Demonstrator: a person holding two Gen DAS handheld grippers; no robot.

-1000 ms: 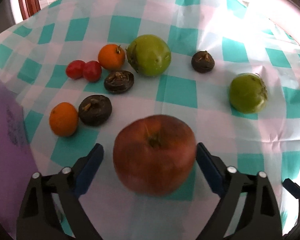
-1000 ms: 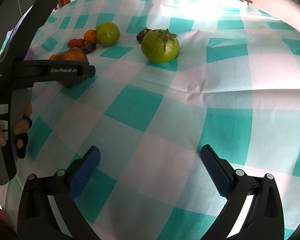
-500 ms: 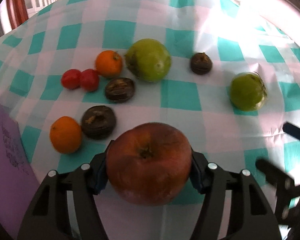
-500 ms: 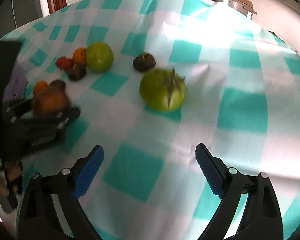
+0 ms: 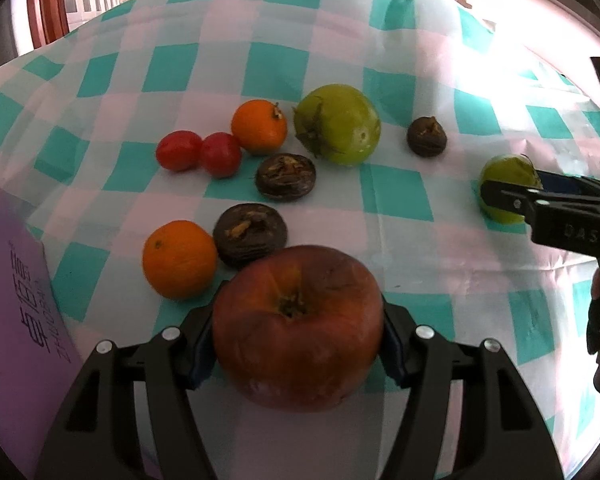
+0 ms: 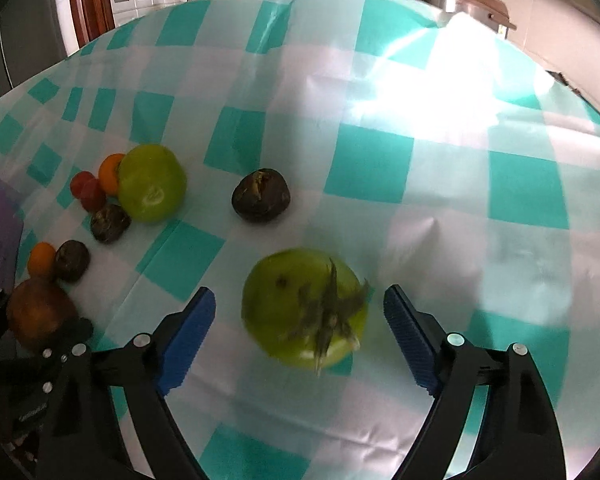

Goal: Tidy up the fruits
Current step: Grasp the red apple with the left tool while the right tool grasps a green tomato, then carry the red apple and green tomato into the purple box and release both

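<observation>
Fruit-sorting scene on a teal-and-white checked tablecloth (image 6: pixel 372 160). The left gripper (image 5: pixel 298 330) is clamped on a red-brown apple (image 5: pixel 298 328), both pads pressed to its flanks, with an orange (image 5: pixel 179 264) and a dark brown fruit (image 5: pixel 250 234) just beyond it. The right gripper (image 6: pixel 300 320) stands wide, and its jaws have just been closing: a green calyxed fruit (image 6: pixel 304 308) lies on the cloth between the 2 blue pads, neither of which touches it. This fruit sits straight ahead of the right gripper and well apart from the left, so the right hand is the nearer. Its calyx faces the camera. A further closing would likely take the fruit across its width.
</observation>
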